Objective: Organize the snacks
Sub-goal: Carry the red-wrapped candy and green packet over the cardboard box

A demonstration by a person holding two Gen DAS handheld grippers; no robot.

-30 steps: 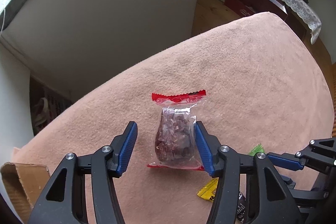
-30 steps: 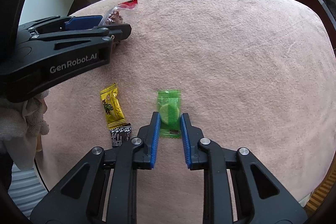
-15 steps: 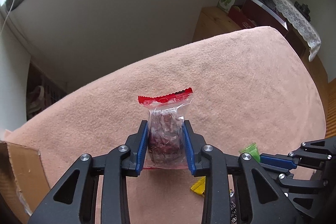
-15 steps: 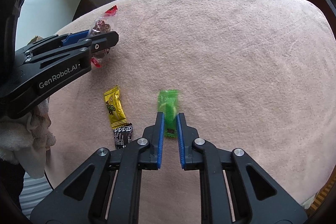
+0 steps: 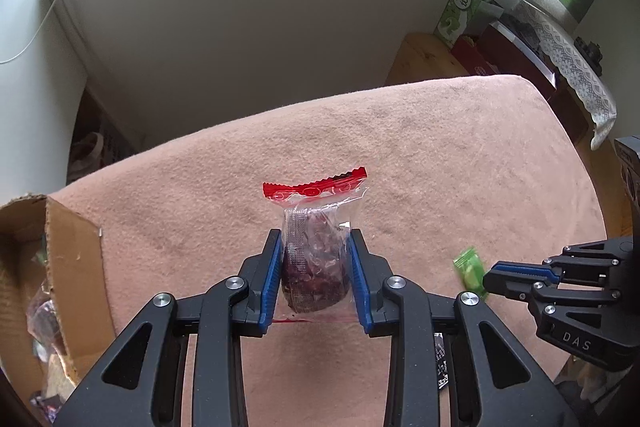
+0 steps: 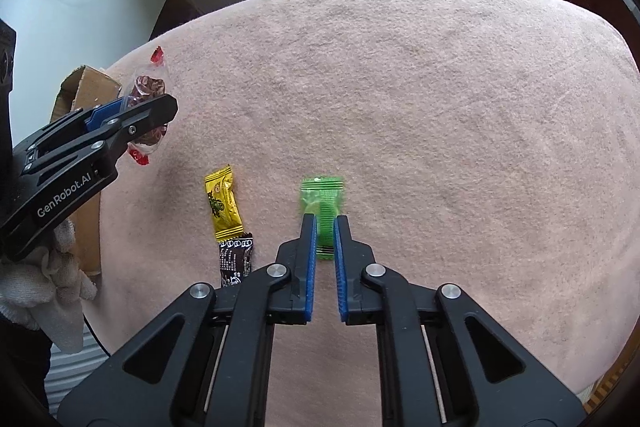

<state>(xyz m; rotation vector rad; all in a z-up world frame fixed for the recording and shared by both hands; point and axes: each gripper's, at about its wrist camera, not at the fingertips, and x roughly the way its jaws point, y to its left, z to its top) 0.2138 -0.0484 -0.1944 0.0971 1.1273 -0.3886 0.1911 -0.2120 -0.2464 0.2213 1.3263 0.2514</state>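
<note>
My left gripper (image 5: 316,247) is shut on a clear, red-edged snack packet (image 5: 314,251) with dark pieces inside, held a little above the pink cloth (image 5: 440,155). The same packet (image 6: 146,89) and the left gripper (image 6: 154,107) show at the left of the right wrist view. My right gripper (image 6: 325,223) is shut on a small green snack packet (image 6: 322,197), lifted slightly off the cloth. From the left wrist view the green packet (image 5: 468,267) sticks out of the right gripper (image 5: 490,281). A yellow packet (image 6: 222,203) and a dark packet (image 6: 235,259) lie on the cloth.
An open cardboard box (image 5: 68,267) with several wrapped snacks inside stands at the table's left edge. The same box (image 6: 86,89) shows behind the left gripper. A green carton (image 5: 464,11) and furniture with a lace cloth (image 5: 572,67) stand beyond the table.
Both grippers closed on their packets: the left on the red-edged one, the right on the green one. Both packets have risen off the cloth, and the left has shifted toward the box.
</note>
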